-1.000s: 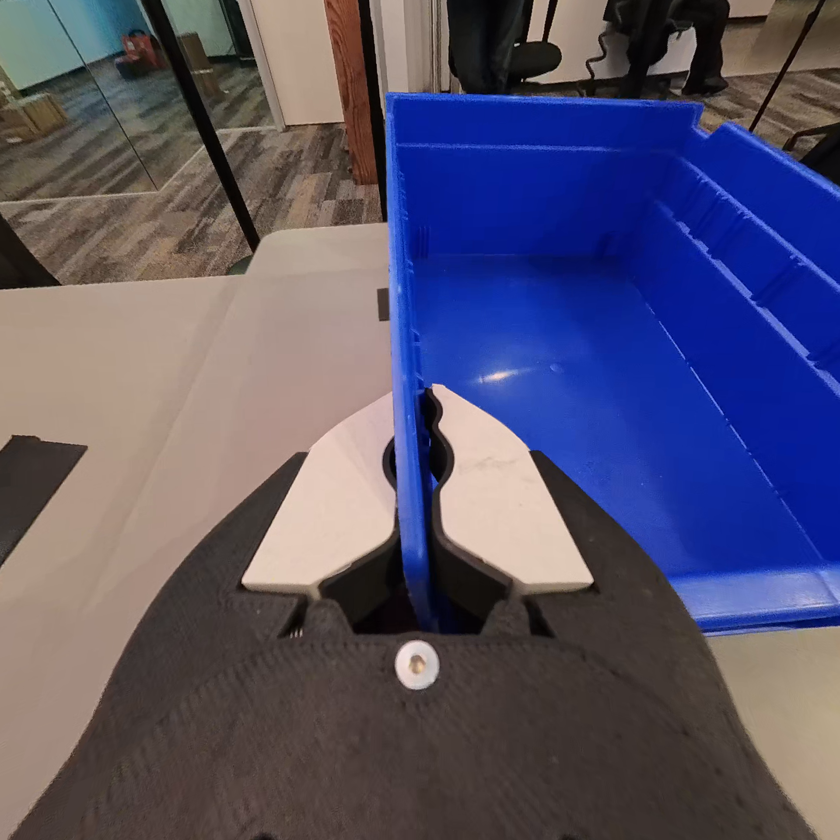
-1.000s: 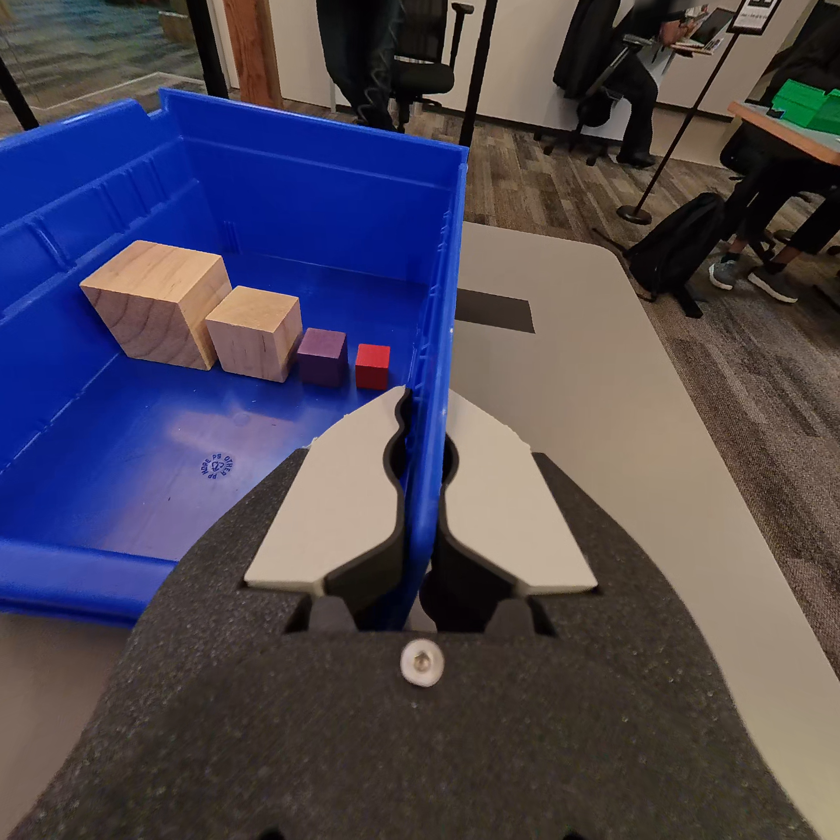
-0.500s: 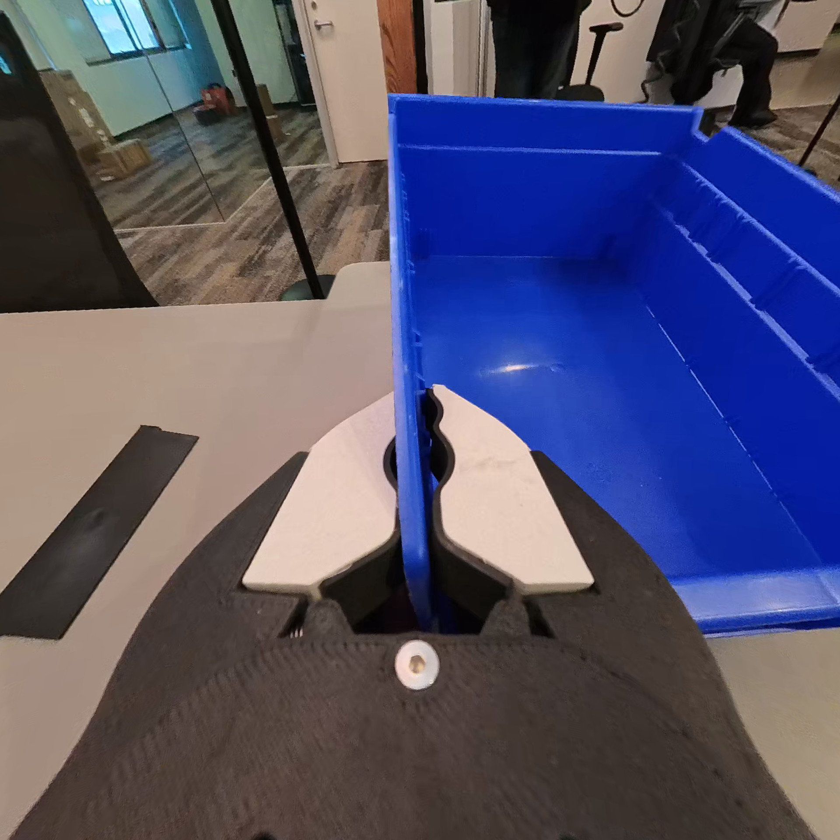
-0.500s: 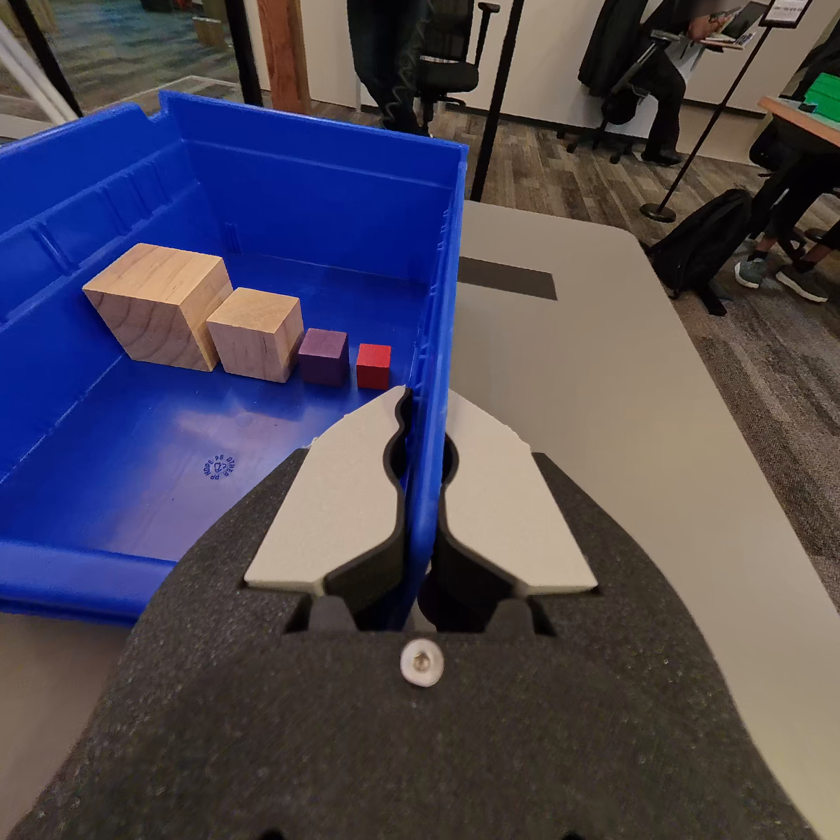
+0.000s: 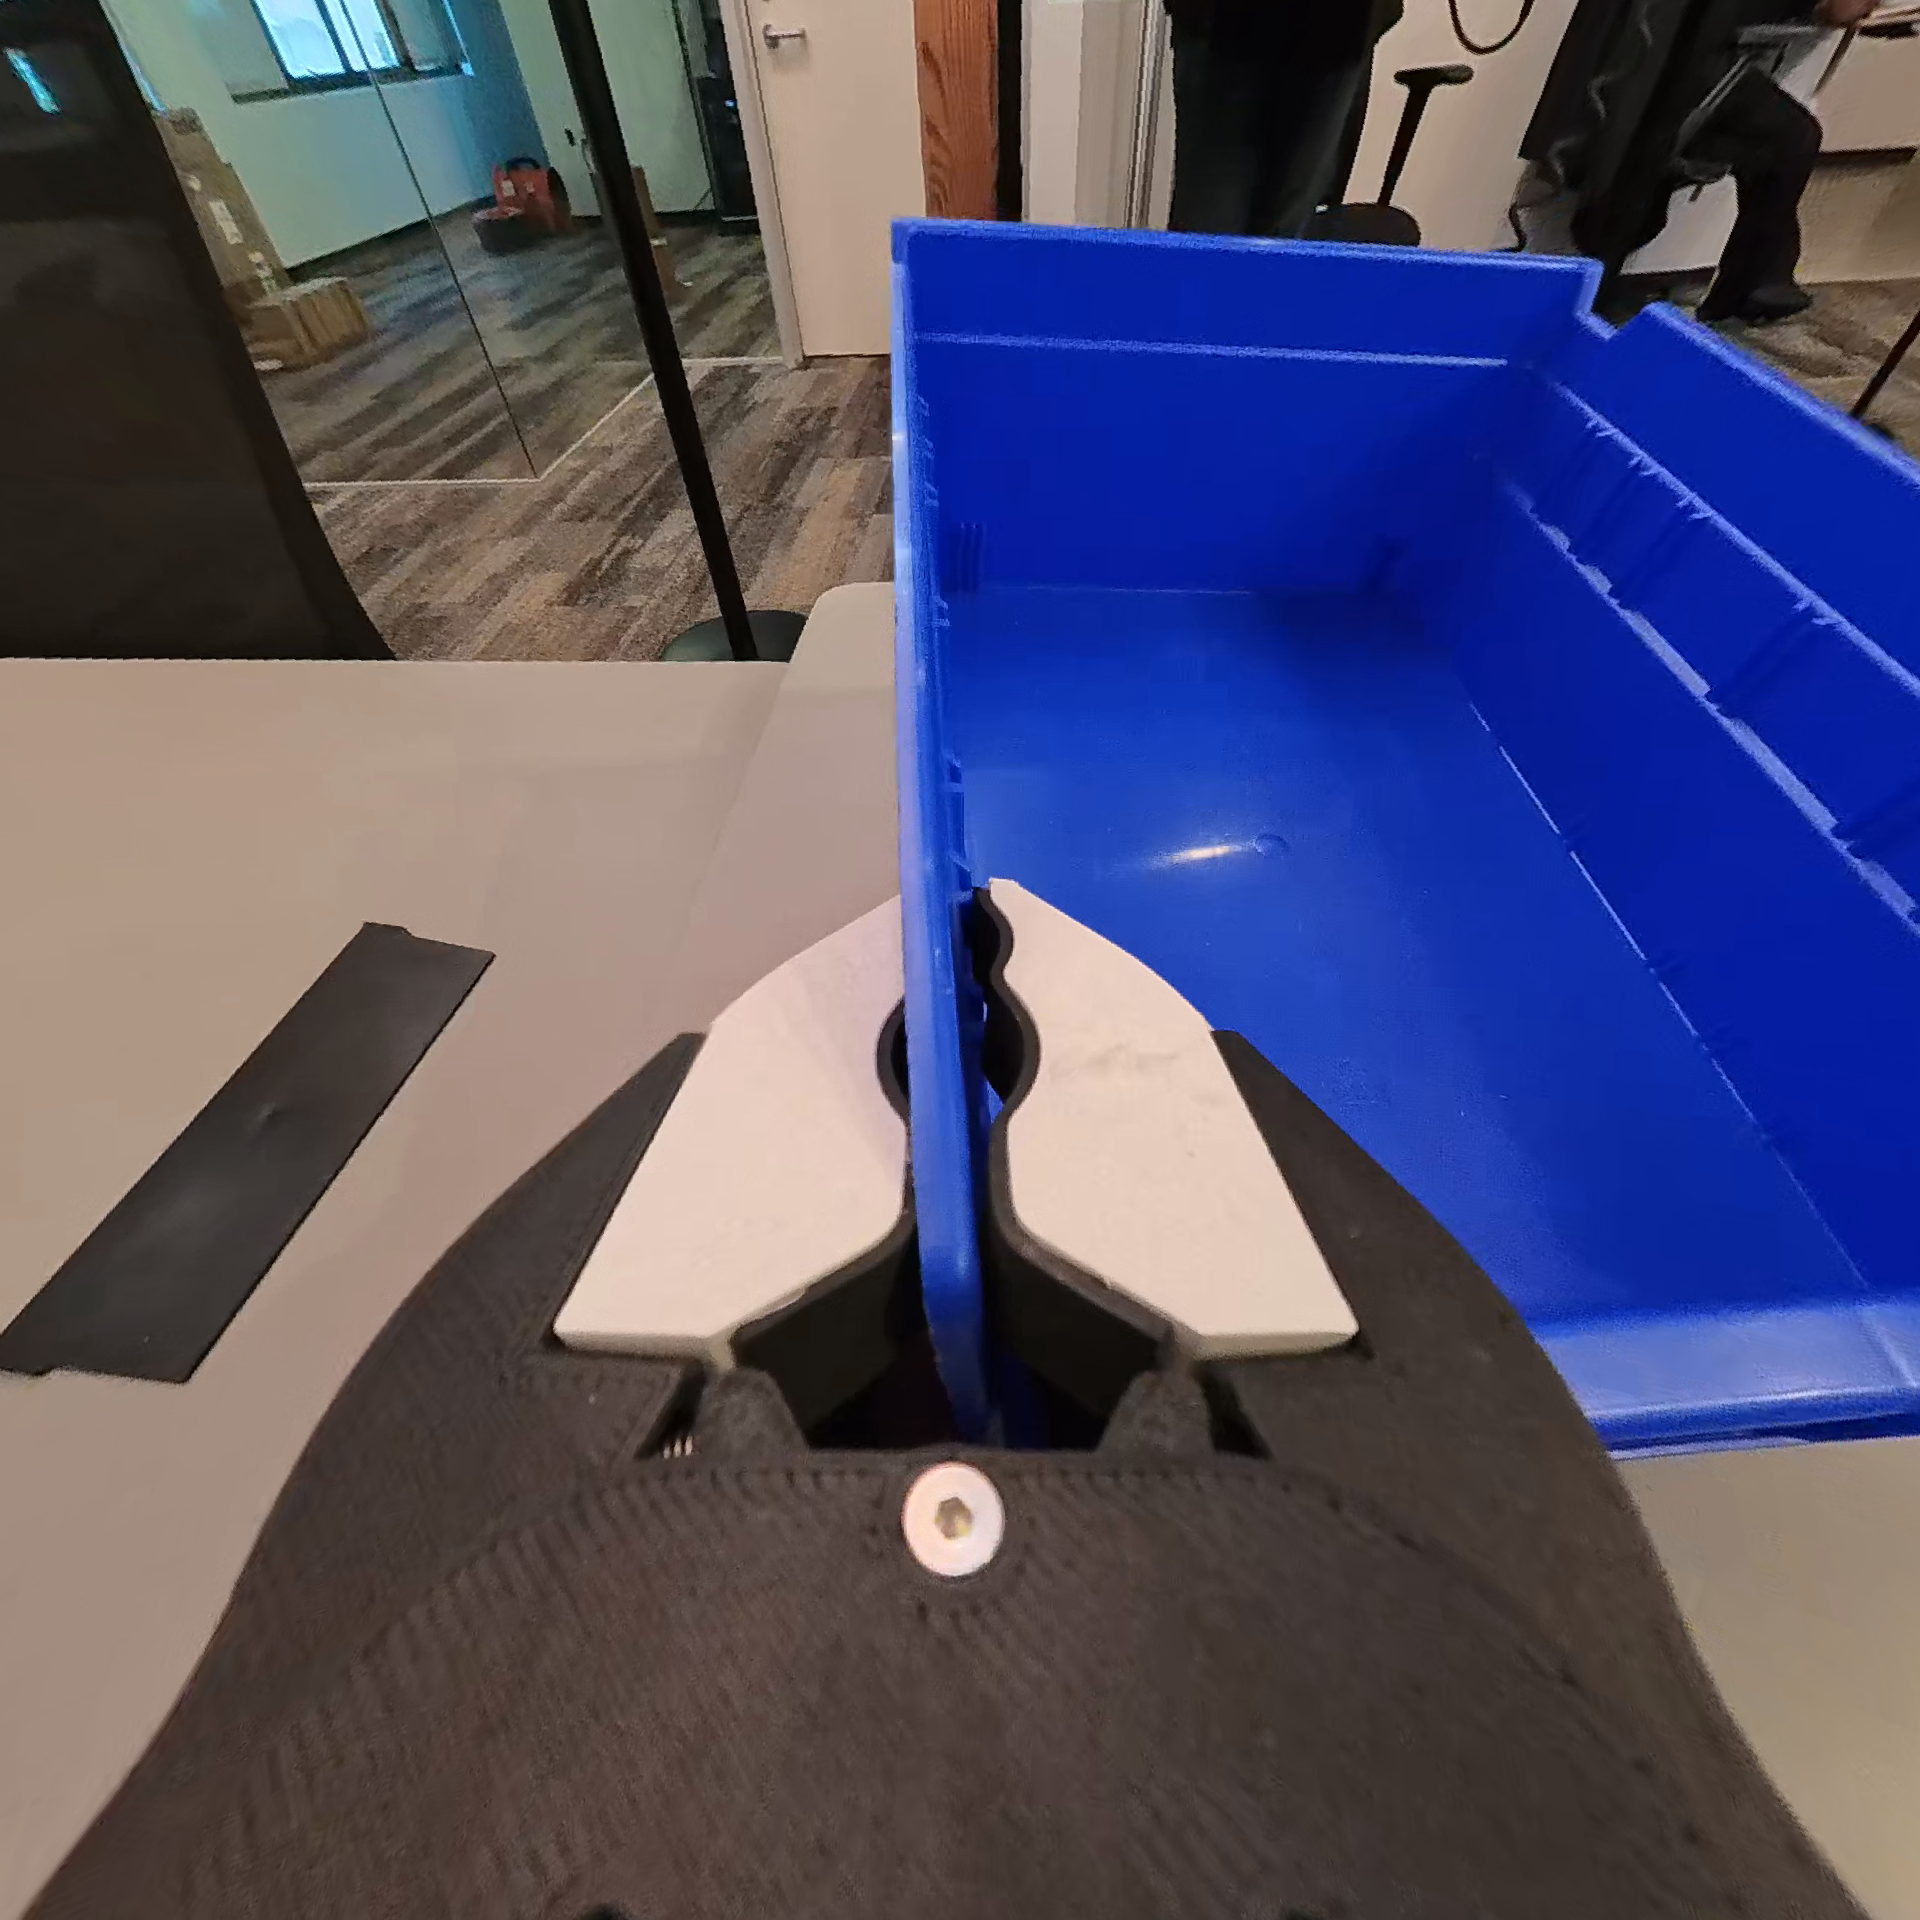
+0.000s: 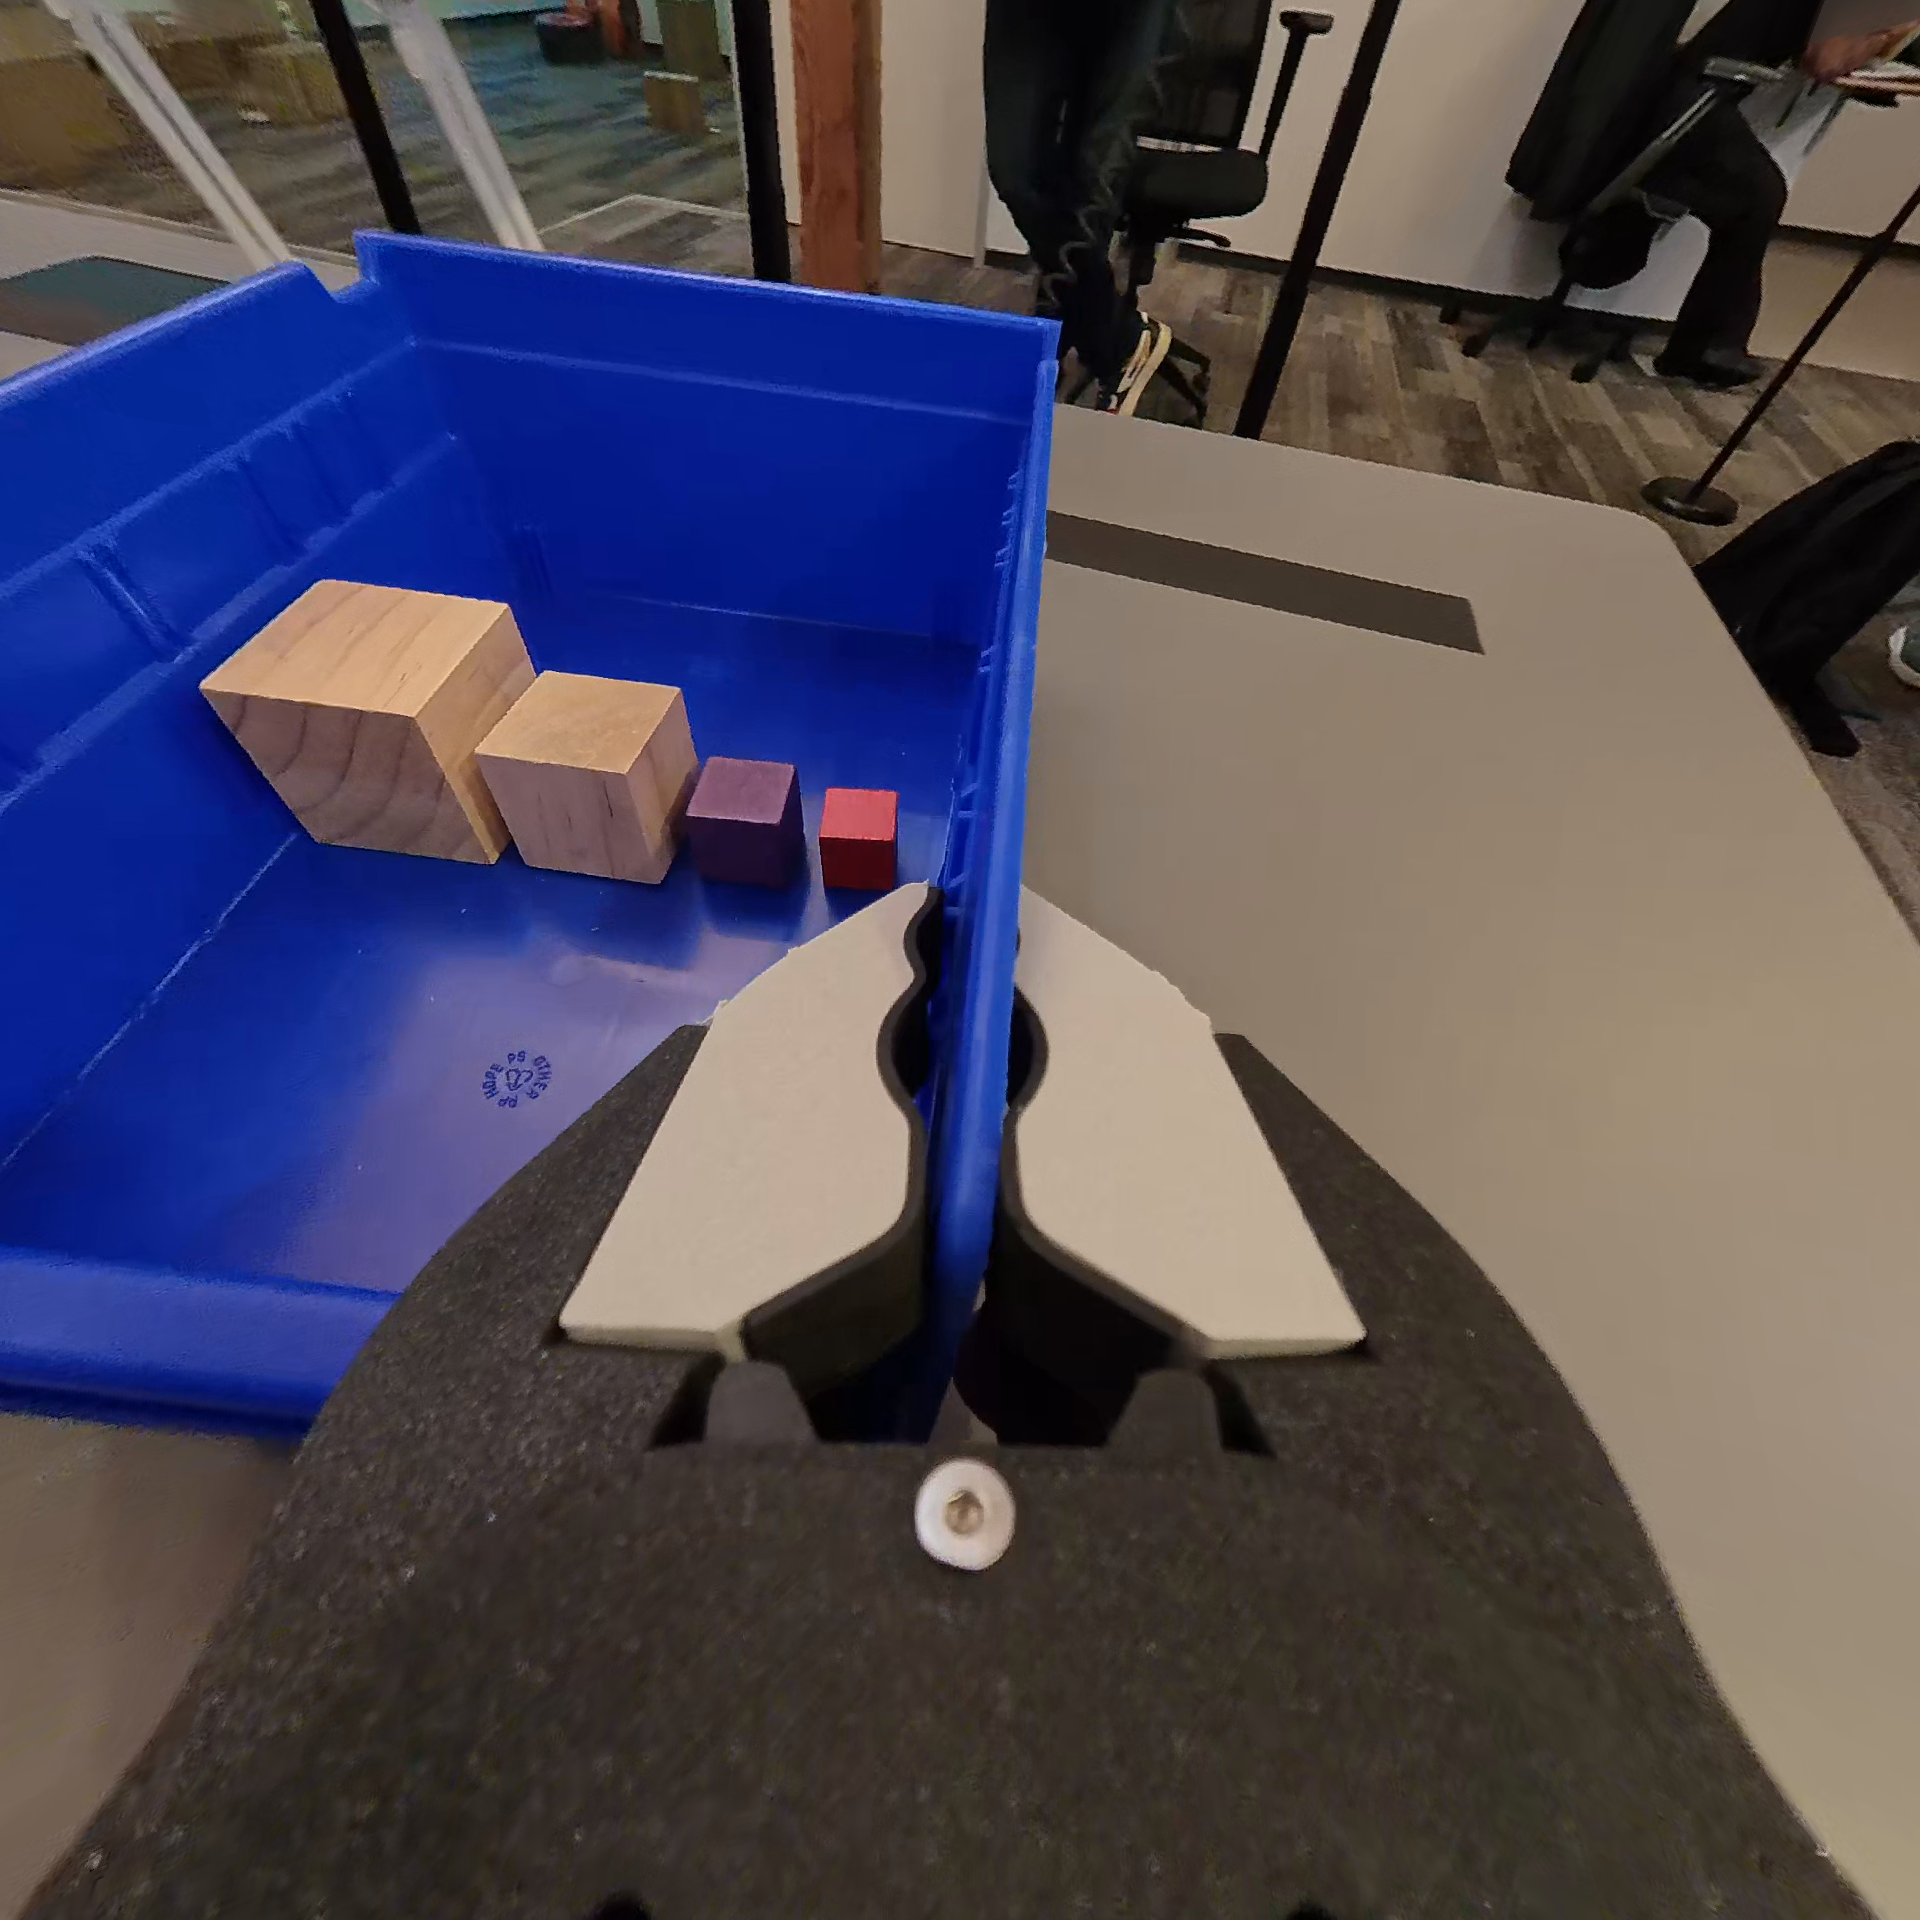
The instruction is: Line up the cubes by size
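Blue plastic bin [image 6: 675, 436] on grey desk [image 6: 1455, 935] holds 4 cubes in a row, biggest to smallest w/ size dropping toward the right wall: big wooden cube [image 6: 364, 717], smaller wooden cube [image 6: 587, 774], purple cube [image 6: 746, 819], red cube [image 6: 858, 836]. Left gripper [image 5: 940, 904] fingers clamped on the bin's left wall, right gripper [image 6: 971, 899] fingers clamped on its right wall.

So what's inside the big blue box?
Four cubes sit in a row in the blue box: big wooden cube, smaller wooden cube, purple cube, red cube. The gripper covers the near corner.
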Available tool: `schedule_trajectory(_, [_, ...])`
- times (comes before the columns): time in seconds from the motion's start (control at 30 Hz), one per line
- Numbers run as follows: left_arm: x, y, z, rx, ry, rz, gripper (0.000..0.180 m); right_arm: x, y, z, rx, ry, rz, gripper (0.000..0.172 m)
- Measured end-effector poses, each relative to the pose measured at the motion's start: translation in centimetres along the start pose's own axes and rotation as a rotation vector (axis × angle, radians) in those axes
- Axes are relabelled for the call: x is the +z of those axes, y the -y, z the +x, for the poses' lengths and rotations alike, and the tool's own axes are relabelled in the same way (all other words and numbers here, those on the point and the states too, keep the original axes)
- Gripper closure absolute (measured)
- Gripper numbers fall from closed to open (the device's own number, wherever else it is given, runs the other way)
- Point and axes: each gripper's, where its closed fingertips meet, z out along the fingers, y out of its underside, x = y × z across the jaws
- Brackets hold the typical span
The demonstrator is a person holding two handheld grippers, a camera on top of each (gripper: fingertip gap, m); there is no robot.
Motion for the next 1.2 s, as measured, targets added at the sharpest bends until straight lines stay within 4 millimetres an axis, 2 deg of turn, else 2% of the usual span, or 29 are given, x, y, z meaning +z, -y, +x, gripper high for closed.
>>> schedule_trajectory(0.17, [0.3, 0.0, 0.9, -0.034, -0.034, 0.003, 0.176, -0.2, 0.1, -1.8, -0.004, 0.049, 0.001, 0.166])
schedule_trajectory(0.27, [0.4, 0.4, 1.0, 0.007, -0.041, -0.025, 0.176, -0.3, 0.1, -3.0, -0.010, 0.071, 0.003, 0.166])
schedule_trajectory(0.53, [-0.7, 3.6, 0.8, 0.138, -0.072, -0.052, 0.176, 0.3, 0.7, -7.3, -0.044, 0.180, 0.010, 0.166])
schedule_trajectory(0.63, [-2.3, 4.0, 0.2, 0.163, -0.064, -0.056, 0.176, 0.8, 1.0, -9.1, -0.056, 0.231, 0.011, 0.166])
schedule_trajectory(0.73, [-4.5, 3.5, -0.4, 0.149, -0.061, -0.058, 0.176, 1.4, 1.4, -10.9, -0.062, 0.279, 0.012, 0.166])
schedule_trajectory(0.93, [-9.4, 1.5, -1.6, 0.126, -0.013, -0.063, 0.177, 3.0, 2.2, -14.7, -0.092, 0.363, 0.019, 0.166])
schedule_trajectory(1.2, [-15.2, -1.3, -2.0, 0.036, 0.002, -0.046, 0.177, 5.8, 3.6, -20.1, -0.135, 0.462, 0.027, 0.166])
